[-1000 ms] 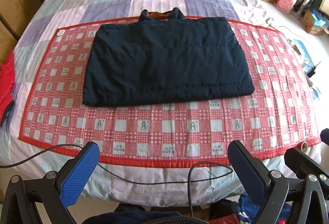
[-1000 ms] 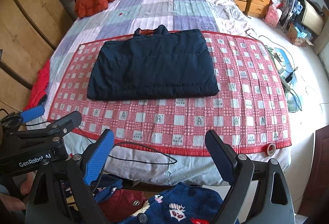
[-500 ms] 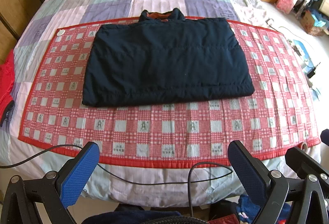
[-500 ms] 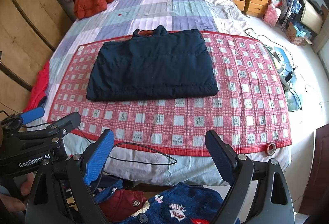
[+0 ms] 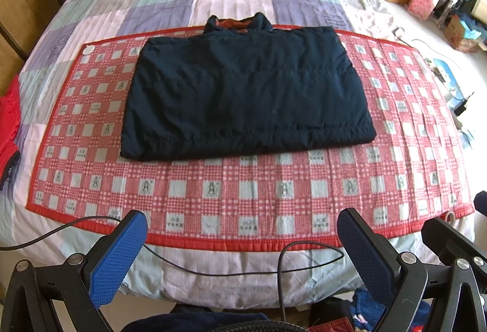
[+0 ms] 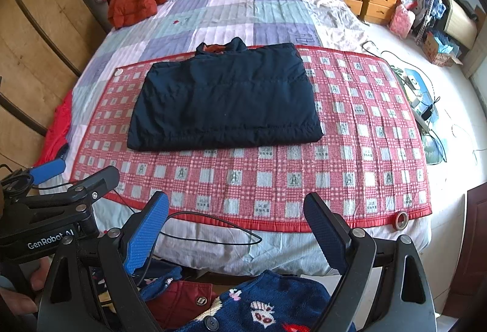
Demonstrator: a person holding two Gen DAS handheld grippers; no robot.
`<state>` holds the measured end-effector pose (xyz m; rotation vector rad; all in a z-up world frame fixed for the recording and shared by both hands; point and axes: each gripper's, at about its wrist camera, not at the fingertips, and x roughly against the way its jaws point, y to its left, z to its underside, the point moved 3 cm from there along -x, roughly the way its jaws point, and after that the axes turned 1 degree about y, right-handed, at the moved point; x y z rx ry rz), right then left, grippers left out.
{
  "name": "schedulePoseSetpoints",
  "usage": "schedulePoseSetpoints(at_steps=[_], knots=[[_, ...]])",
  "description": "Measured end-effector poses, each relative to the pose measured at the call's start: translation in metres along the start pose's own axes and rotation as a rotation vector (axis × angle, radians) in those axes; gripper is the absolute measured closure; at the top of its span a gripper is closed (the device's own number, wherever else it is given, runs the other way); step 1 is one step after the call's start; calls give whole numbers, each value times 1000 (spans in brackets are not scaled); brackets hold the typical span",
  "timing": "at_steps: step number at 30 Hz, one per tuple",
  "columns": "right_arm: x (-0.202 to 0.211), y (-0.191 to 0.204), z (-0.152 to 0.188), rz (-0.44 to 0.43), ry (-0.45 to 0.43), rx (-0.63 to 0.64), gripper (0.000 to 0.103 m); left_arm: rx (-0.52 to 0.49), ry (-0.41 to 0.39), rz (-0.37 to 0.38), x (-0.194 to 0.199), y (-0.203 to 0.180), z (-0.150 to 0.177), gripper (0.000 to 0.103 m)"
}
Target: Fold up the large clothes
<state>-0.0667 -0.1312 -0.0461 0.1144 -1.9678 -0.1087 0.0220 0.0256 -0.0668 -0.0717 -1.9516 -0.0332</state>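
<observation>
Change: next to none vs the shots 1 s and 0.5 s ago. Jacket has the same outline and same spot; both grippers hang back at the near edge of the bed, only a tiny drift in framing.
Jacket: dark navy jacket (image 5: 246, 94) lies flat on the red checked mat (image 5: 249, 188), toward the mat's far-left part, collar w/ orange lining at the far edge. Already a tidy rectangle, no sleeves sticking out, so prob. folded in.
Left hand-held gripper (image 5: 242, 243): released, jaws wide apart, nothing between them, well short of the jacket.
Right hand-held gripper (image 6: 236, 225): released too, jaws spread, empty, also well apart from the jacket.
Cable: black cable (image 5: 231, 271) loops over the bed edge just beyond the jaws, touching no clothing.
Other clothes: orange coat (image 6: 134, 4) by the headboard, blue patterned knit (image 6: 274, 301) below the right gripper, off the mat.
Meaning: stillness + empty jaws read as a pause between folds; this piece looks done or one fold from done. Next prob. halve it or move it aside.
</observation>
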Motion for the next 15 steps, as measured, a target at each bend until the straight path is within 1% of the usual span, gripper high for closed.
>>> schedulePoseSetpoints(at_steps=[4,11,15], knots=[[-1,-1,0,0,4,-5,11,-4,2,-1,-1,-6,-2,0],[-4,0,0,2,7,-17,11,1,0,-1,0,-6,-3,0],[-6,3,-1,5,9,-27,11,-7,-8,4,0,-15,-7,1]])
